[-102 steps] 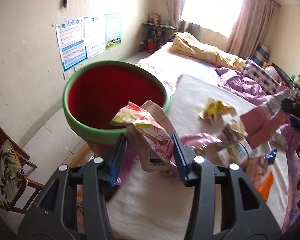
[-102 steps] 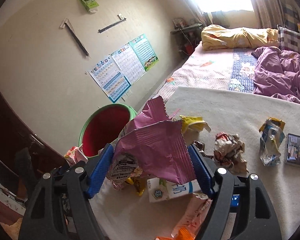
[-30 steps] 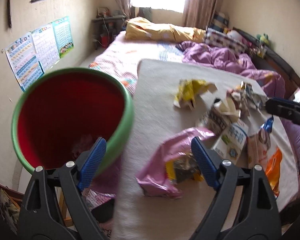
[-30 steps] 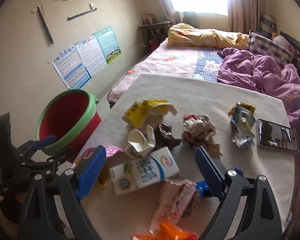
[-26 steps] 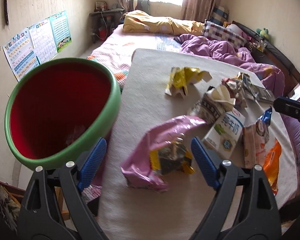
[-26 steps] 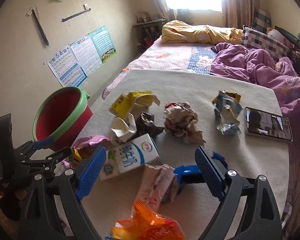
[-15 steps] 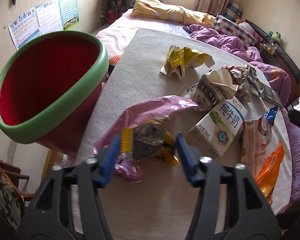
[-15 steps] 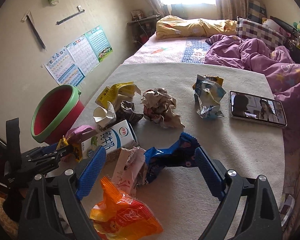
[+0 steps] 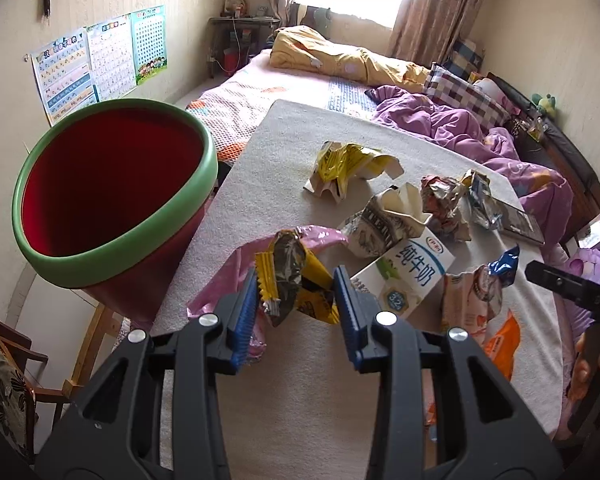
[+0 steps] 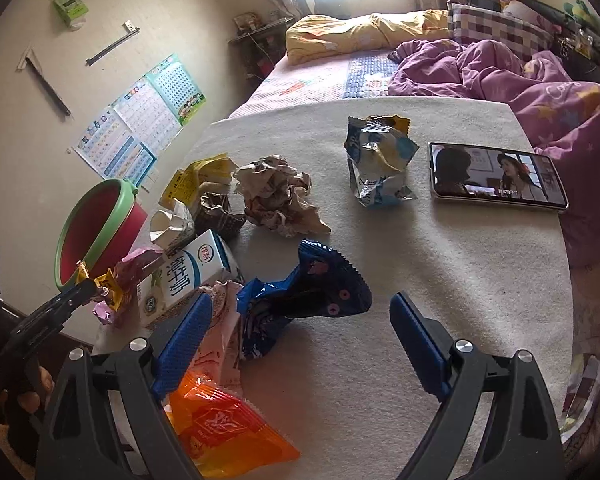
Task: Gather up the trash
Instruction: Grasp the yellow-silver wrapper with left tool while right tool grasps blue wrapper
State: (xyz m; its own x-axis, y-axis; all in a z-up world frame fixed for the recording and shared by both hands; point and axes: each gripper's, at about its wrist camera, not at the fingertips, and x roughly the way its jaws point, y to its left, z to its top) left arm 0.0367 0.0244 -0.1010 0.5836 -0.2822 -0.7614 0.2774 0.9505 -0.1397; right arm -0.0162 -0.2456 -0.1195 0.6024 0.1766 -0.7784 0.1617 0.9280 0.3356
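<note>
The left gripper (image 9: 296,294) is closing its jaws on a crumpled yellow-and-silver foil wrapper (image 9: 290,276), lifted just above the pink plastic bag (image 9: 228,272) on the cream-covered counter (image 9: 300,400). The red bin with a green rim (image 9: 112,184) stands just beside. Best to pinch firmly before swinging over. The right gripper (image 10: 300,328), jaws spread, hovers over a blue snack wrapper (image 10: 312,292).

Black clamp-style tool (image 9: 296,300) frames, ribbed blue pads (image 10: 414,338), silver screws
</note>
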